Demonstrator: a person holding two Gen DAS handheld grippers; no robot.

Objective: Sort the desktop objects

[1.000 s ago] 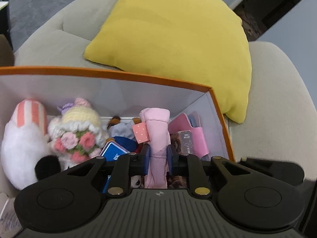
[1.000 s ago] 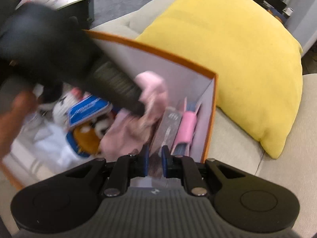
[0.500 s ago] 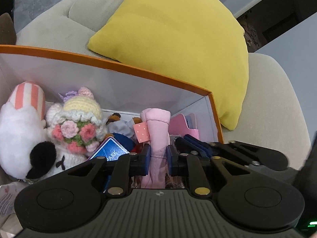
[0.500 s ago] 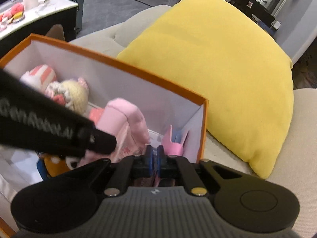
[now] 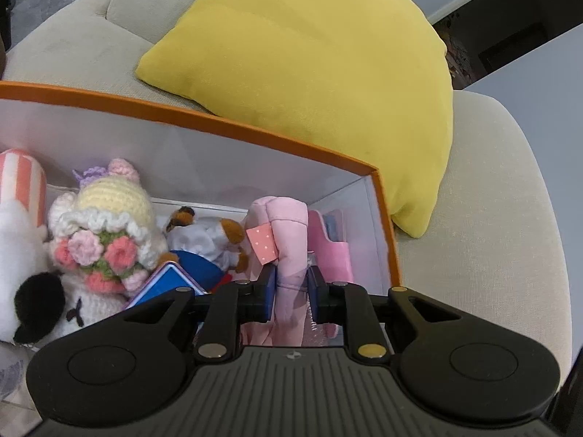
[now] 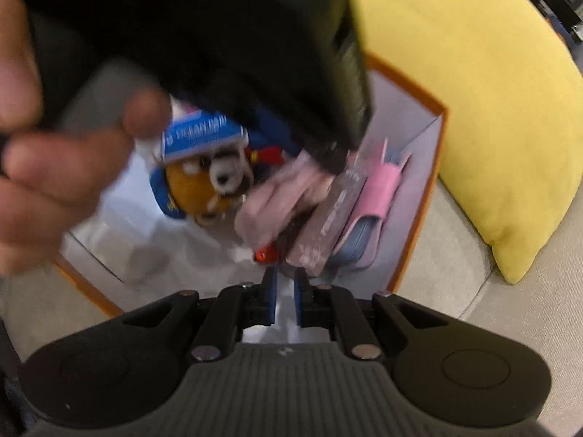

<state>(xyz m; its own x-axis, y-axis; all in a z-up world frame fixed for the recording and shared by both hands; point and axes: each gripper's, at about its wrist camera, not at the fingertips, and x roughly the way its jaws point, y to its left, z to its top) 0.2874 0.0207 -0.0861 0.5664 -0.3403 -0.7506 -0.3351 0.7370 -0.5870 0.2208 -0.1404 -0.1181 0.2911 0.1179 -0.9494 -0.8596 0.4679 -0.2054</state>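
An orange-rimmed box (image 5: 255,131) with white inner walls sits on a beige sofa (image 5: 492,218), just in front of a yellow cushion (image 5: 309,54). The box is crowded with small things. At its left end is a white plush toy (image 5: 22,247) with a pink striped part and a black patch. Next to it stands a crocheted doll (image 5: 105,233) in cream yarn with pink and coral flowers. A blue card (image 5: 164,280) leans against the doll. Behind the card lies a small brown and white plush animal (image 5: 207,236). Towards the right end, a pink holder (image 5: 331,251) stands against the box wall.

The left gripper (image 5: 290,291) points down into the box, and its jaws are closed on a pink fabric item (image 5: 288,233) that rises upright between them.

The right gripper (image 6: 285,296) hovers over the box's near edge, its jaws drawn nearly together with nothing between them. From this side, a person's hand (image 6: 54,182) shows as a blur at the left, wrapped around the dark body of the other gripper.
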